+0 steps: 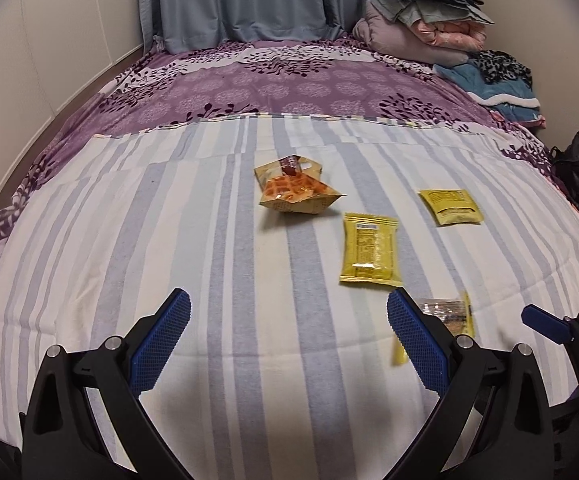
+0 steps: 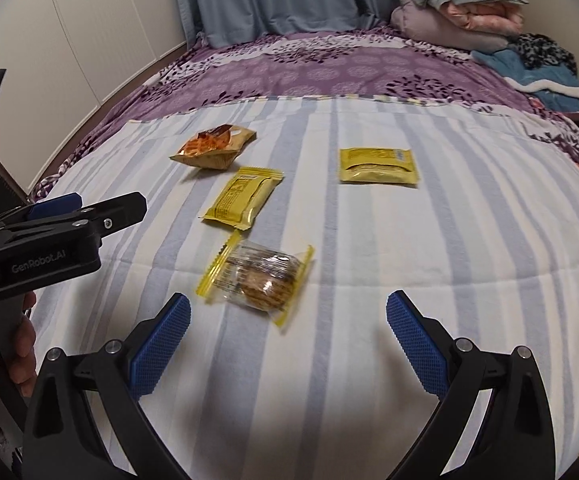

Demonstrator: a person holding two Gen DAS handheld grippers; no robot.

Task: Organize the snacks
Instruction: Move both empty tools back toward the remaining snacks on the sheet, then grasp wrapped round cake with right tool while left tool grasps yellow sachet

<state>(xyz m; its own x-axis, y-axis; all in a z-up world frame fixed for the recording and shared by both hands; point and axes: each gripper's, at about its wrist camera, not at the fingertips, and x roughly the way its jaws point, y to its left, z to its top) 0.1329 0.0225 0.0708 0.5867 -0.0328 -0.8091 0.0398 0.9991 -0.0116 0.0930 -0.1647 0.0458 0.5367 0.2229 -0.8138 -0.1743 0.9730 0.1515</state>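
- Four snack packets on a striped sheet [image 2: 449, 240]: waffle [image 2: 214, 148], two yellow [image 2: 243, 200] [image 2: 377, 165], cookie [image 2: 261, 278].
- Left gripper [image 1: 288, 334], marked "GenRobot.AI", spread wide.
- Right gripper [image 2: 288, 334] spread wide, empty.

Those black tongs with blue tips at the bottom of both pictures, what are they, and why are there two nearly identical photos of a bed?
They are hand-held grippers; a person holds one in each hand, and each carries a wide-angle camera looking along its fingers. One picture comes from the left gripper, the other from the right gripper, so both show the bed from slightly different spots. On the striped sheet lie four snacks: an orange-and-tan packet, two yellow packets, and a clear-wrapped biscuit. Both grippers are open and hold nothing. A hand on the left gripper's handle shows in the right view.
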